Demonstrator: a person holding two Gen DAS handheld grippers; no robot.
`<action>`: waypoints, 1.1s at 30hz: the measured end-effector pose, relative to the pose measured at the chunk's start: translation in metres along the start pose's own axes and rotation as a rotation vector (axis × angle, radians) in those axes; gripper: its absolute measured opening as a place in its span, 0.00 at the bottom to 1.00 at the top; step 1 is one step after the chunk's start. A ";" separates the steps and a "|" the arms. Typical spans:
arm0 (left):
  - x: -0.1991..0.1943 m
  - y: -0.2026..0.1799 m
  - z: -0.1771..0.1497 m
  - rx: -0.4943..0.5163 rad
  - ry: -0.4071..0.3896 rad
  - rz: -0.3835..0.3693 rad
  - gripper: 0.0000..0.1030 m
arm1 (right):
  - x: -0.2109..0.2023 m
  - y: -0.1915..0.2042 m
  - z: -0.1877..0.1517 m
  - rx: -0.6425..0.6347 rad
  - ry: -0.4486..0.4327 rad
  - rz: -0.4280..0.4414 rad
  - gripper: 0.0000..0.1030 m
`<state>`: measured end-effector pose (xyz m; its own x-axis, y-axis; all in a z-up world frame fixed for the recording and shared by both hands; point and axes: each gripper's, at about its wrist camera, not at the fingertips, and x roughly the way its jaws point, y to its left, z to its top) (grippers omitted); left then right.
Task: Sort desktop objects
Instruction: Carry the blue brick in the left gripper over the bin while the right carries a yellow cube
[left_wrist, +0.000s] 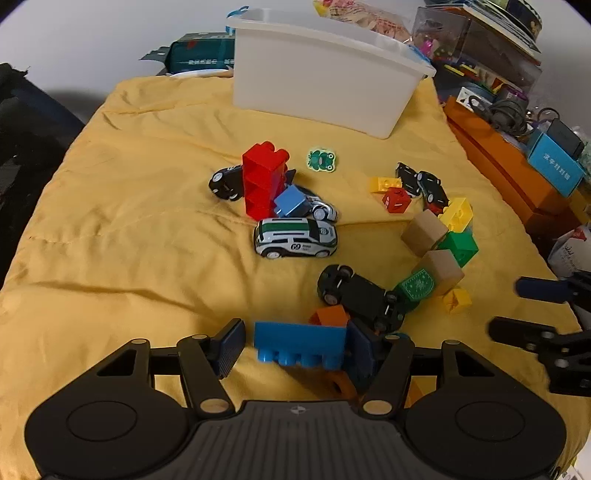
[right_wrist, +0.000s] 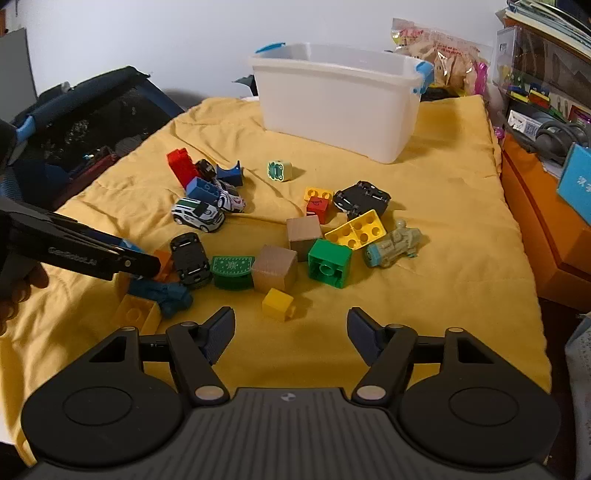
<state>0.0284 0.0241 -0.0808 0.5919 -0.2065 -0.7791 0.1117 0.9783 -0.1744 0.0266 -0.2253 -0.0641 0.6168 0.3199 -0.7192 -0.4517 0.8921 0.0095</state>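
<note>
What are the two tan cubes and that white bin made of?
The tan cubes look like bare wood: matt, faint grain, no studs. The white bin looks like smooth, slightly translucent plastic, with a moulded rim and blue clips.

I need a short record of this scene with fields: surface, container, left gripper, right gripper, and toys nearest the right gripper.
surface: yellow cloth scattered with toys
container: white bin at the far end; its inside is not visible
left gripper: around a blue brick; right pad touches it, left pad shows a gap
right gripper: open, nothing between the pads
nearest right gripper: small yellow block, then wooden cube
</note>
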 end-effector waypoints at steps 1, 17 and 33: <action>0.001 0.001 0.001 0.009 0.001 -0.013 0.61 | 0.004 0.002 0.002 -0.001 0.001 -0.007 0.61; -0.016 0.011 0.026 0.042 -0.026 -0.138 0.53 | 0.013 -0.006 0.006 0.162 -0.011 0.009 0.27; -0.050 -0.022 0.229 0.098 -0.317 -0.114 0.53 | -0.022 -0.057 0.198 0.146 -0.323 0.000 0.27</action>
<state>0.1793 0.0164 0.1003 0.7877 -0.3141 -0.5299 0.2583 0.9494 -0.1789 0.1664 -0.2204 0.0889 0.7996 0.3835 -0.4622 -0.3692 0.9209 0.1253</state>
